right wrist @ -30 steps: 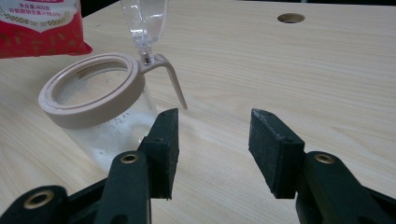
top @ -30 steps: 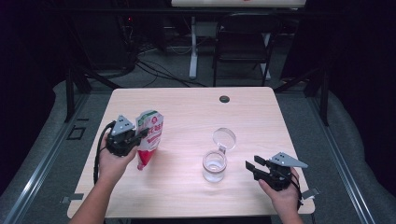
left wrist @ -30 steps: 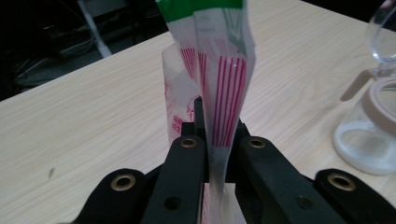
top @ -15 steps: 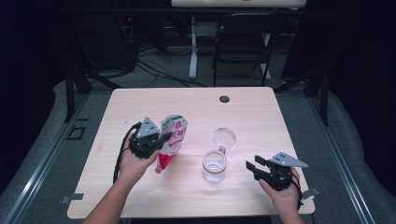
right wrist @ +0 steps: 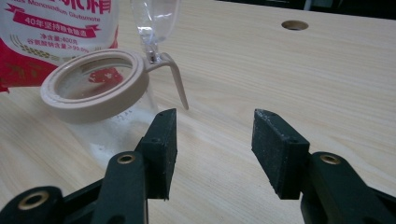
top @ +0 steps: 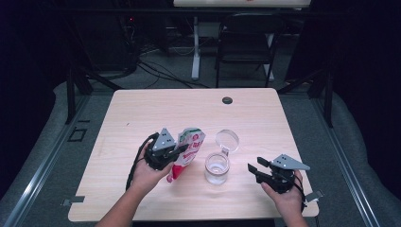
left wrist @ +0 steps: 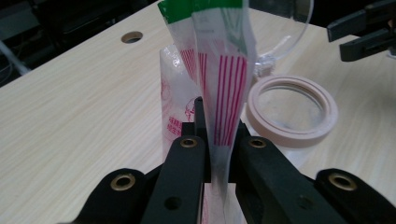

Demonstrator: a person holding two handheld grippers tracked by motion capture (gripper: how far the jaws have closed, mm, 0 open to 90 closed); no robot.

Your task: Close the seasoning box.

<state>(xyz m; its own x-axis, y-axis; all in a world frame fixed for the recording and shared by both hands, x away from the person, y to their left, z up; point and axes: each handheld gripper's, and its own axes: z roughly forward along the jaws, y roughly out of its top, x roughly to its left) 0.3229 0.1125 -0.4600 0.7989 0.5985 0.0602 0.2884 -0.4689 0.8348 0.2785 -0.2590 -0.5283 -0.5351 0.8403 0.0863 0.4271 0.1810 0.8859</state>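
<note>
Near the front middle of the worktop (top: 142,109), at about 6 o'clock from its centre, stands a clear glass jar (top: 217,168) with a beige rim. Its round clear lid (top: 227,140) is swung open on a hinge and sits at the jar's 12–1 o'clock. Jar contents: a thin layer of white granules at the bottom, seen through the wall in the right gripper view; otherwise it looks empty.

Left hand-held gripper (top: 177,150), at the jar's 9 o'clock: jaws clamped tight on the edge of a red, white and green printed pouch (top: 186,151). Pouch is lifted and tilted, green top end toward 1 o'clock, red bottom end low toward 7 o'clock, just beside the jar, not over its mouth. Pouch contents can't be told. In the left gripper view the pouch (left wrist: 219,84) runs up from between the closed jaws, with the jar's beige rim (left wrist: 294,109) behind it at 3 o'clock.

Right hand-held gripper (top: 256,170), at the jar's 3 o'clock: jaws spread wide, gripping nothing, near the jar but apart from it. In the right gripper view the jar (right wrist: 95,86) sits at 10 o'clock of the open jaws, pouch (right wrist: 51,32) behind it.

Round cable hole (top: 227,100) in the worktop at 12 o'clock, well apart from everything.
</note>
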